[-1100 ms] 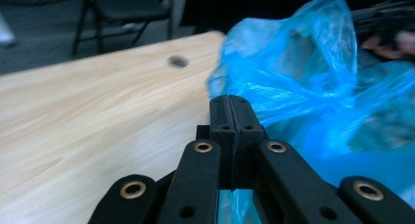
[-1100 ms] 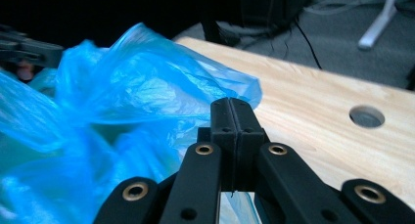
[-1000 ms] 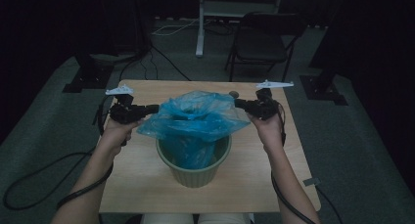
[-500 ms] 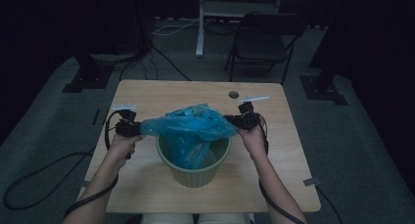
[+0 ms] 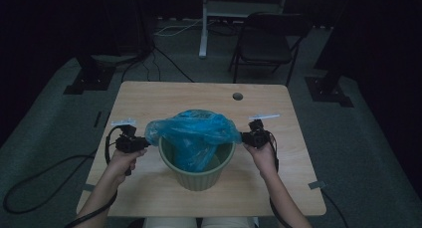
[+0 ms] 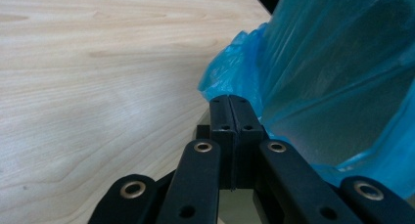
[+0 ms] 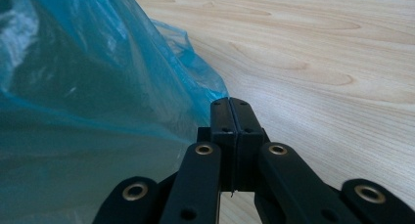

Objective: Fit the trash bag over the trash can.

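blue bag (image 5: 191, 133): frame centre, mouth stretched over green bin (image 5: 196, 171) | left claw (image 5: 145, 143), right claw (image 5: 242, 137): each clamped on a bag edge | step: lower evenly, tuck film below rim | surface (image 5: 149, 98)

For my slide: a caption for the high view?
Two grippers stretch a blue bag over a green bin.

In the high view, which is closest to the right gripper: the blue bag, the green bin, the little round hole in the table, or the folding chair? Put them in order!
From the right gripper:
1. Blue bag, pinched at its edge, just left of the jaws.
2. Green bin, left and slightly nearer the person.
3. Round hole, toward the table's far edge.
4. Folding chair, on the floor beyond the table.
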The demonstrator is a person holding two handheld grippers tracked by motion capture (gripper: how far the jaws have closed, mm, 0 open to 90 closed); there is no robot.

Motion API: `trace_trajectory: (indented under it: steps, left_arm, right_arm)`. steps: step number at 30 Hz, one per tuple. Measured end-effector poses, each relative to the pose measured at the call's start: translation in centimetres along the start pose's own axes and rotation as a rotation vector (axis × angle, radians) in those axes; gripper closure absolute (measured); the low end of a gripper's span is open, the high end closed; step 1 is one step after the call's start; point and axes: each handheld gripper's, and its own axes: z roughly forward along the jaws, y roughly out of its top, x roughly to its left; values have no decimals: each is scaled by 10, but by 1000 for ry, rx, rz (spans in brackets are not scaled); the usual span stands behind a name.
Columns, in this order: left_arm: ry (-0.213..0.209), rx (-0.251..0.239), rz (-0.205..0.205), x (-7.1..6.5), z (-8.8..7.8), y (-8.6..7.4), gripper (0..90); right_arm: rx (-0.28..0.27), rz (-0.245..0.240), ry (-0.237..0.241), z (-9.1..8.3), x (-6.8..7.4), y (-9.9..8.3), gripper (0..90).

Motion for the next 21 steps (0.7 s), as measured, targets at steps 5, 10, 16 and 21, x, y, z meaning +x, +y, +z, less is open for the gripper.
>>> trace_trajectory:
  steps: [5,10,16,21]
  left_arm:
    - [92,-11,-39,2,-19,6,521]
    - [133,-29,-21,5,-48,0,385]
    - [86,-71,60,-8,-75,-3,333]
    - [3,-102,167,-38,-78,8,308]
  right_arm:
    - [-81,28,-18,-23,-6,8,695]
    - [-168,60,-31,-57,-11,17,584]
    - [-286,19,47,-92,15,30,484]
    - [-318,-42,174,-99,54,40,391]
